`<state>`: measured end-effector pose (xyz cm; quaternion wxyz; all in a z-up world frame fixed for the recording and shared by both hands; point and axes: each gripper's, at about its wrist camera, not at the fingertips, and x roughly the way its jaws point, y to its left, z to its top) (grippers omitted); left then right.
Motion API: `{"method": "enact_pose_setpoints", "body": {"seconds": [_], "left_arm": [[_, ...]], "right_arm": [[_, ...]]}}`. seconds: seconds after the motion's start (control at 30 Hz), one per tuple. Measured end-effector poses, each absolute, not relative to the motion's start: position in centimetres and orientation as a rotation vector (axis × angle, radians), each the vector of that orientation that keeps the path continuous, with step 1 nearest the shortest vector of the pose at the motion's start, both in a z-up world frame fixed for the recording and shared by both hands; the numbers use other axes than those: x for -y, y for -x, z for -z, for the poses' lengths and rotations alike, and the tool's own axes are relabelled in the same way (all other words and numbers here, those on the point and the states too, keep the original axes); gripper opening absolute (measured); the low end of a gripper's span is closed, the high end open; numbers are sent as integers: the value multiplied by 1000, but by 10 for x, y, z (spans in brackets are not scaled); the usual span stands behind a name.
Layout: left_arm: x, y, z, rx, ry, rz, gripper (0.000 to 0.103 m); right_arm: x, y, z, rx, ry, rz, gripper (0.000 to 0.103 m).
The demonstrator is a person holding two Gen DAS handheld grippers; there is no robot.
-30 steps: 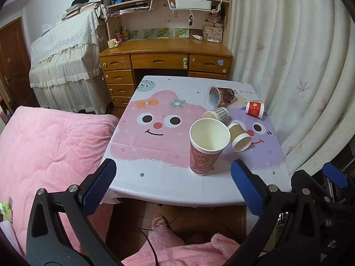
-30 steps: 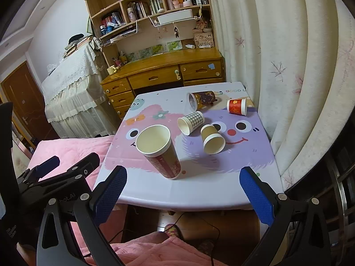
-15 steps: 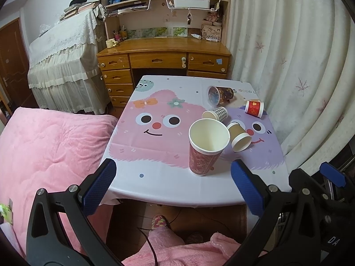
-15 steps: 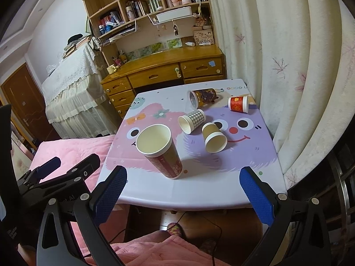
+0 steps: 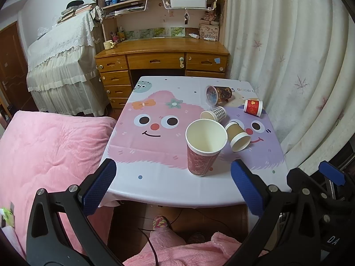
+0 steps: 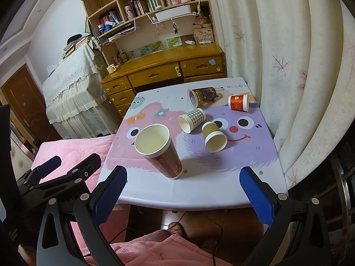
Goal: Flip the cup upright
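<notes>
On the table's near half: tall red cup point(image 5: 203, 148) point(image 6: 158, 150), standing upright, mouth up, inside pale and bare
Behind it, to the right: brown cup point(image 5: 237, 136) point(image 6: 214, 138) on its side, mouth toward the camera, close beside the tall cup in the left wrist view
Just beyond: checked cup point(image 5: 214, 114) point(image 6: 192, 119) on its side, mouth toward the left
Far side: dark patterned cup point(image 5: 218, 94) point(image 6: 203, 96) on its side; small red cup point(image 5: 253, 107) point(image 6: 238, 103) on its side near the right edge by the curtain point(image 5: 288, 66)
Table cover: cartoon tablecloth point(image 5: 155, 146) point(image 6: 239, 155), pink face on the left, purple face on the right
Left gripper point(image 5: 173, 185): fingers spread wide, holding nothing, hovering off the table's near edge, well short of the tall cup
Right gripper point(image 6: 182, 194): fingers spread wide, holding nothing, also off the near edge; the tall cup sits ahead between its blue pads point(image 6: 255, 197)
Left of the table: pink blanket point(image 5: 48, 153)
Behind the table: wooden desk point(image 5: 162, 59) with drawers, bookshelf above
</notes>
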<state>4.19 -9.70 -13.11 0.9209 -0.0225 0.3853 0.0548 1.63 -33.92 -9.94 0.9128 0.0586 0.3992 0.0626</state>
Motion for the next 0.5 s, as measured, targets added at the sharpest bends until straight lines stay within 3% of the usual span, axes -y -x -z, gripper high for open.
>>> {"method": "enact_pose_setpoints", "body": {"seconds": [0.5], "left_arm": [[98,-45,130,-792,43,-112,102]], "right_arm": [[338,-18,101,-827,-125,-131,103]]}}
